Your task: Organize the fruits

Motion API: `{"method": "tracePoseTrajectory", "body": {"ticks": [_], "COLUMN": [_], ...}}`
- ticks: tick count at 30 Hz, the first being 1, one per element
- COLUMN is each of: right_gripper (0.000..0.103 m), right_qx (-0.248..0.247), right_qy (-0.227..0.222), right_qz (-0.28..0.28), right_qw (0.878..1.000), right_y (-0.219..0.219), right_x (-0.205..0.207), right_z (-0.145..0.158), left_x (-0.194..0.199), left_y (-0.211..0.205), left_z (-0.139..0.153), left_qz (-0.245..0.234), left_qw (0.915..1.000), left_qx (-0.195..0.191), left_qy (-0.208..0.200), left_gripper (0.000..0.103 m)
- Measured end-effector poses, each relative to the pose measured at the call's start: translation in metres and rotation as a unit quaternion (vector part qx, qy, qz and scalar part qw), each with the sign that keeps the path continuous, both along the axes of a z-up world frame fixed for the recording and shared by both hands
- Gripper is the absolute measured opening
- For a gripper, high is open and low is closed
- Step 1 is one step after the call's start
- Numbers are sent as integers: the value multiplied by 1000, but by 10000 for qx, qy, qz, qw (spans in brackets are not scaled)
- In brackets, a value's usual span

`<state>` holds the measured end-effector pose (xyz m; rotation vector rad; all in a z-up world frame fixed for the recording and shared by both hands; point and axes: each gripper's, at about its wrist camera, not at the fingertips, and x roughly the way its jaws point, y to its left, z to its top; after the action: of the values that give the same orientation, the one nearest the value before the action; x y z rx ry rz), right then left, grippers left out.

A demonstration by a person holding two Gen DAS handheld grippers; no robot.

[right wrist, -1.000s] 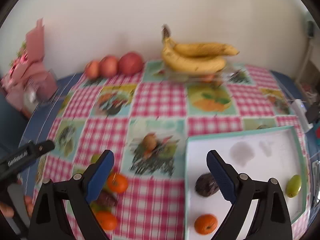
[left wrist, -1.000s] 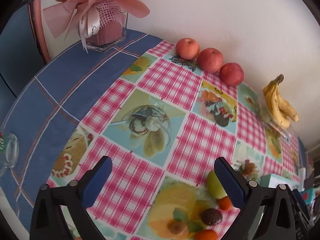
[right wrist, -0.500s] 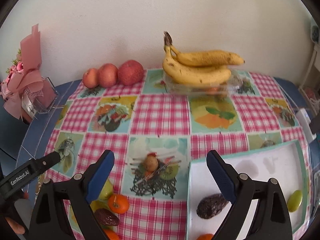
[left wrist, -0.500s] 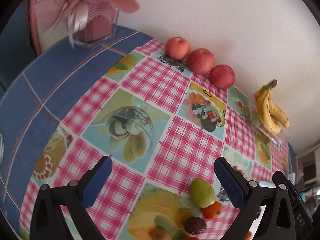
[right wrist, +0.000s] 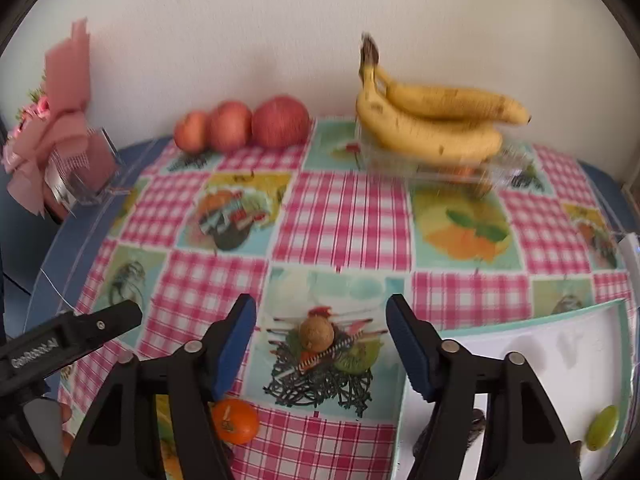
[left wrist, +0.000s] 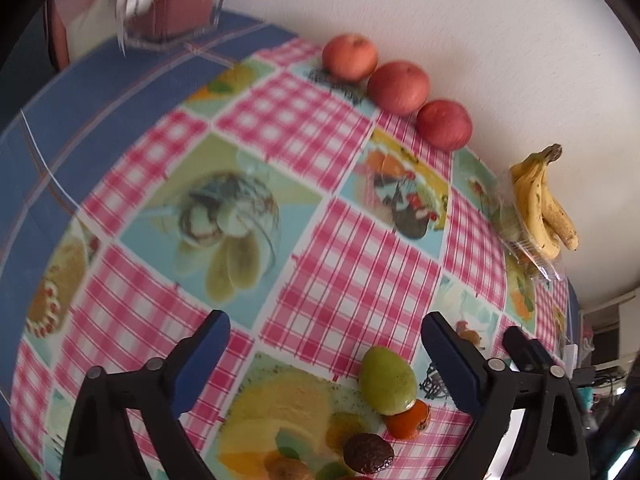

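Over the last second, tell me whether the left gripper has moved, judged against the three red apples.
Yes. In the left wrist view the left gripper has advanced forward: the three red apples loom larger, and the small green fruit now lies fully between the fingers.

"GenRobot.AI" on left tongs (right wrist: pixel 68 346)

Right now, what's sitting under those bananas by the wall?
The bananas rest on a clear plastic container standing on the checked tablecloth. Something orange shows through its wall, but blur and the bananas hide what it holds.

Left gripper (left wrist: pixel 325 354) and right gripper (right wrist: pixel 321 331) both gape empty.
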<state>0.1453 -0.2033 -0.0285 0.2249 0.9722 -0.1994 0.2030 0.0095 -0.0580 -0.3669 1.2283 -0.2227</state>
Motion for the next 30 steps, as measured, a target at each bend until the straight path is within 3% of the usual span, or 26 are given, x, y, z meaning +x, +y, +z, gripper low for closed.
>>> {"method": "tracePoseTrajectory", "body": {"ticks": [6, 13, 23, 30], "right_gripper": [58, 49, 26, 26], "right_qx": [140, -22, -65, 133], "right_qy": [320, 454, 416, 328], "right_qz": [35, 119, 256, 153], "right_qw": [9994, 9989, 9988, 9993], "right_y": [0, 6, 6, -5], "right_x": [7, 11, 11, 4], "right_z": [-31, -49, -52, -46], "left_x": [-1, -3, -7, -10], "left_y": [-1, -6, -20, -32], "left_z": [-11, -12, -12, -15], "left_qz": [37, -44, -190, -269], "left_qw": [9996, 9994, 9990, 9982], "left_qx": [-132, -164, -213, -254], "left_qy": [242, 286, 338, 468], "left_gripper": [93, 93, 93, 91]}}
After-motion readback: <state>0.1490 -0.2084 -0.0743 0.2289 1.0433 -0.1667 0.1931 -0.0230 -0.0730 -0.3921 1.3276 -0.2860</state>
